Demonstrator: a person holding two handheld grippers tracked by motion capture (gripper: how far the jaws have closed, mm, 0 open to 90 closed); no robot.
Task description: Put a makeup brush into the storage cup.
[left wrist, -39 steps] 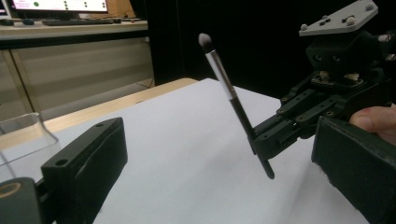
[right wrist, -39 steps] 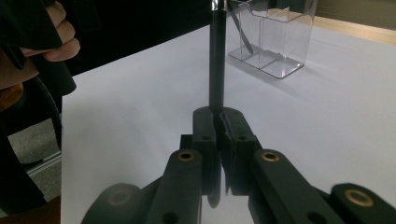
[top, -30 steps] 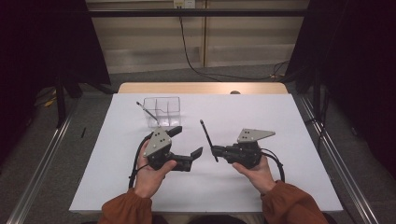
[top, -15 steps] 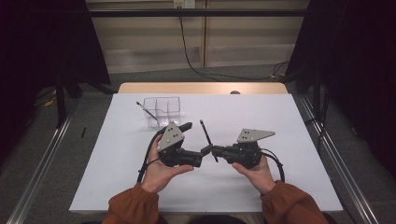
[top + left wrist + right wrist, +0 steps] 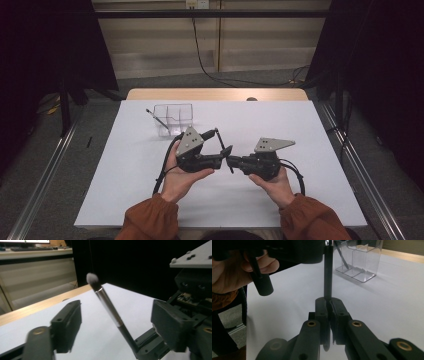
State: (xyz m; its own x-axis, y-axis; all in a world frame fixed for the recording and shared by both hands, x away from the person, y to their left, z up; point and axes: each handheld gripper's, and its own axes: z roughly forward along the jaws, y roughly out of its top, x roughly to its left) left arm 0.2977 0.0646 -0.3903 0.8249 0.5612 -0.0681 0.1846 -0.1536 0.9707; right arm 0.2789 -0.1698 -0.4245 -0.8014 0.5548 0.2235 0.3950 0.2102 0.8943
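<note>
My right gripper (image 5: 329, 305) clamps the slim black-handled makeup brush (image 5: 107, 307); my left gripper (image 5: 117, 322) has just been closing, jaws seemingly clear of it.

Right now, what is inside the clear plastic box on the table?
The clear box holds one thin dark stick leaning in its left compartment; the other compartments look empty. Its lower end is too small to tell.

We've brought the left claw (image 5: 226, 150) in across the counter (image 5: 125, 165) up to the right claw (image 5: 231, 161); its jaws have just been closing, now either side of the brush (image 5: 110, 312), pads not yet touching.
</note>
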